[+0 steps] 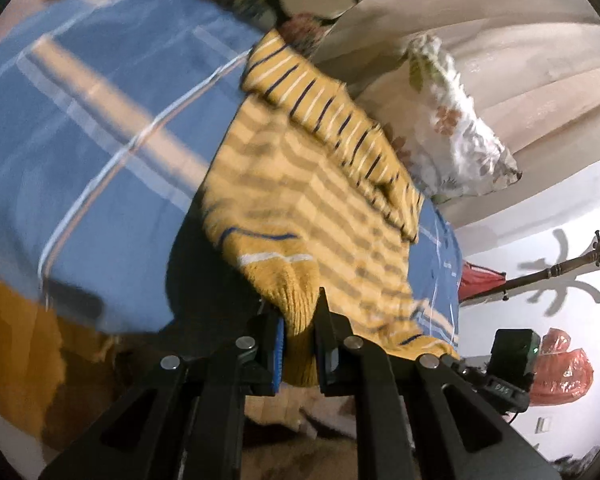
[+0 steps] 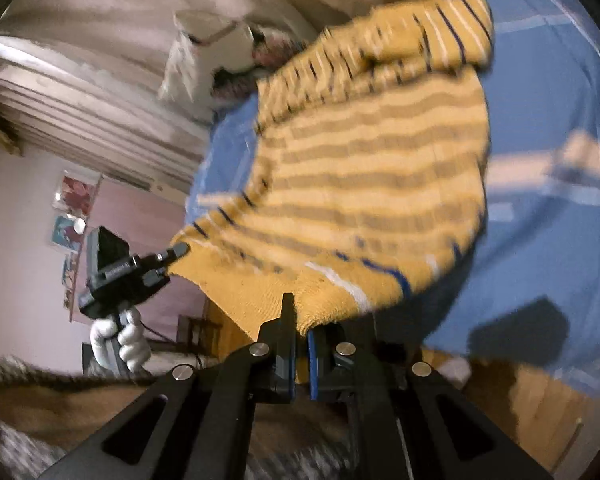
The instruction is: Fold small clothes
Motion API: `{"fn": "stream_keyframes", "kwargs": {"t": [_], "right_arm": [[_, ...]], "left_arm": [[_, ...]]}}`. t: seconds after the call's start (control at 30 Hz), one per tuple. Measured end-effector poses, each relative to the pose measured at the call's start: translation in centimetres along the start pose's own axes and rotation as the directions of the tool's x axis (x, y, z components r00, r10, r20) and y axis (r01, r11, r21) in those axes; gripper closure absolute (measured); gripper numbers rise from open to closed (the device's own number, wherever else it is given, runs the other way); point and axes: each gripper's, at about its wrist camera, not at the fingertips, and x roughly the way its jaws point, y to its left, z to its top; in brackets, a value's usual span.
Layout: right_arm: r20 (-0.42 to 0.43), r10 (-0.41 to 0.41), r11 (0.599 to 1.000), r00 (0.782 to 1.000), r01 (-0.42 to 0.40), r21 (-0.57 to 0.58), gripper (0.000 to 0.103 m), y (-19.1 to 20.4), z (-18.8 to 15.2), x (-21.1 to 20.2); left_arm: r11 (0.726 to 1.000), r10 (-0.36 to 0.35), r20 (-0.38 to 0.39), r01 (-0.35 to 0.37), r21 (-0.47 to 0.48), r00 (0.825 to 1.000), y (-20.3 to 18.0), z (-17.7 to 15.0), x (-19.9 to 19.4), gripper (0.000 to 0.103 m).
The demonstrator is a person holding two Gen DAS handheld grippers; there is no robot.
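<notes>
- Nearest the left wrist camera, the left gripper (image 1: 300, 320) has its two black fingers closed onto the ribbed yellow hem of the sweater (image 1: 312, 184), with a fold of knit bunched between the pads.
- From that pinched hem the sweater stretches away over the blue bedsheet (image 1: 100, 120), inside-out striped fabric facing up and a sleeve with dark and white stripes folded across its far edge.
- At the lower right of this view, the other corner of the hem runs to the right gripper (image 1: 452, 358), whose black body and green light show beside it.
- Beyond the bed lie a floral pillow (image 1: 456, 120), beige curtains (image 1: 520, 40) and a wooden coat stand (image 1: 580, 264) against the white wall.
- Nearest the right wrist camera, the right gripper (image 2: 300, 320) is clamped almost fully closed on the sweater's (image 2: 372, 176) yellow hem, only the cloth's thickness between the blue-edged pads.
- Across this view the sweater hangs taut and partly raised above the blue bedsheet (image 2: 548, 240), its shadow falling on the sheet below.
- To the left, the left gripper (image 2: 178, 250) nips the other hem corner, held by a white-gloved hand (image 2: 120, 340).
- Both views are motion-blurred.
</notes>
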Motion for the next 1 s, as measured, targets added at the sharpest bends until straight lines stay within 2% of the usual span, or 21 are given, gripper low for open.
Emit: {"fn": "stream_keyframes", "kwargs": {"t": [0.1, 0.2, 0.3, 0.4, 0.53, 0.67, 0.77, 0.83, 0.9, 1.0], "right_arm": [[0.061, 0.012, 1.0, 0.998, -0.011, -0.005, 0.098, 0.4, 4.0, -0.2], [0.133, -0.01, 1.0, 0.991, 0.011, -0.003, 0.098, 0.4, 8.8, 0.0], [0.198, -0.025, 0.999, 0.98, 0.017, 0.04, 0.098, -0.2, 14.2, 0.8], [0.244, -0.088, 0.993, 0.966, 0.066, 0.098, 0.098, -1.8, 20.4, 2.7], [0.251, -0.175, 0.975, 0.952, 0.134, 0.175, 0.098, -4.7, 26.8, 5.8], [0.214, -0.261, 0.933, 0.941, 0.189, 0.307, 0.095, -9.2, 30.7, 9.2], [0.218, -0.267, 0.909, 0.939, 0.17, 0.379, 0.08, -11.5, 31.3, 9.6], [0.248, -0.269, 0.898, 0.931, 0.149, 0.415, 0.053, -12.4, 31.5, 9.5], [0.286, -0.295, 0.89, 0.912, 0.153, 0.429, 0.048, -12.7, 31.7, 8.7], [0.32, -0.319, 0.885, 0.892, 0.16, 0.437, 0.048, -12.7, 32.8, 7.7]], "left_arm": [[0.999, 0.004, 0.037, -0.005, 0.045, 0.999, -2.1, 3.9, 0.7, 0.091], [0.995, 0.01, 0.068, -0.017, 0.099, 0.998, -4.2, 8.8, 2.3, 0.091], [0.989, 0.016, 0.078, -0.027, 0.145, 0.997, -5.6, 14.2, 5.6, 0.091], [0.986, 0.036, 0.064, -0.046, 0.157, 0.997, -6.5, 19.5, 10.1, 0.091], [0.979, 0.073, 0.046, -0.08, 0.185, 0.996, -6.8, 25.6, 16.4, 0.089], [0.993, 0.039, -0.049, -0.033, 0.111, 0.998, -5.0, 29.1, 20.6, 0.089], [0.997, -0.032, -0.088, 0.037, 0.061, 0.996, -3.9, 30.3, 21.2, 0.087], [0.996, -0.074, -0.09, 0.079, 0.046, 0.993, -3.5, 30.5, 20.6, 0.085], [0.992, -0.118, -0.09, 0.121, 0.026, 0.989, -3.3, 30.8, 19.8, 0.083], [0.991, -0.129, -0.073, 0.131, 0.017, 0.989, -3.4, 31.1, 18.7, 0.08]]}}
